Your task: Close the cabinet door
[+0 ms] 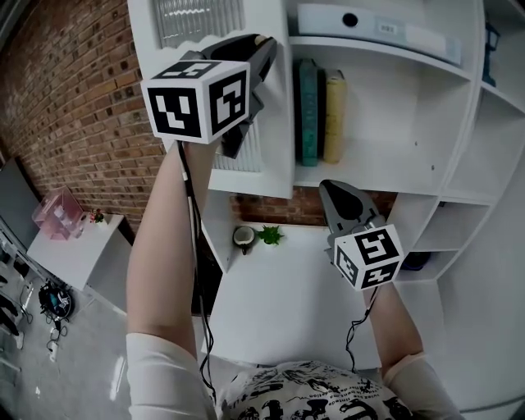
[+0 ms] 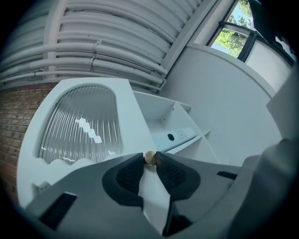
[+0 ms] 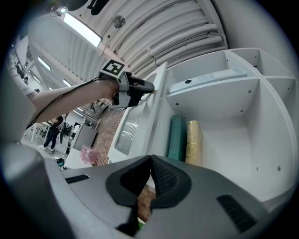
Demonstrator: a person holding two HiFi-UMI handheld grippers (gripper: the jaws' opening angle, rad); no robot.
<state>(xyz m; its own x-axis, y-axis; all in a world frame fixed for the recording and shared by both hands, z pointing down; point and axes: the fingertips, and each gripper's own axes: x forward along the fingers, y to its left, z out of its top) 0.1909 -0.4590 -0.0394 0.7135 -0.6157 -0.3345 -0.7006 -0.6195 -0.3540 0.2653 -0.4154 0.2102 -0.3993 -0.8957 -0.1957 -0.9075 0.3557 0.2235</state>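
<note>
The white cabinet door [image 1: 275,123], with a ribbed glass pane [image 2: 79,121], stands swung out from the shelf unit. Its small brass knob [image 2: 150,158] sits pinched between the pads of my left gripper [image 2: 149,161], which is shut on it at the door's free edge. In the head view that left gripper [image 1: 267,51] is raised at the upper left; in the right gripper view the left gripper [image 3: 149,87] meets the door's edge [image 3: 156,93]. Lower down, my right gripper [image 1: 336,190] hangs in front of the open compartment, jaws shut [image 3: 150,161] and holding nothing.
Inside the open compartment stand a teal book [image 1: 308,111] and a yellow book [image 1: 334,115]; a flat white box [image 1: 369,25] lies on the shelf above. Below are a white desk [image 1: 279,312], a small plant [image 1: 269,235] and a cup [image 1: 244,238]. Brick wall at left.
</note>
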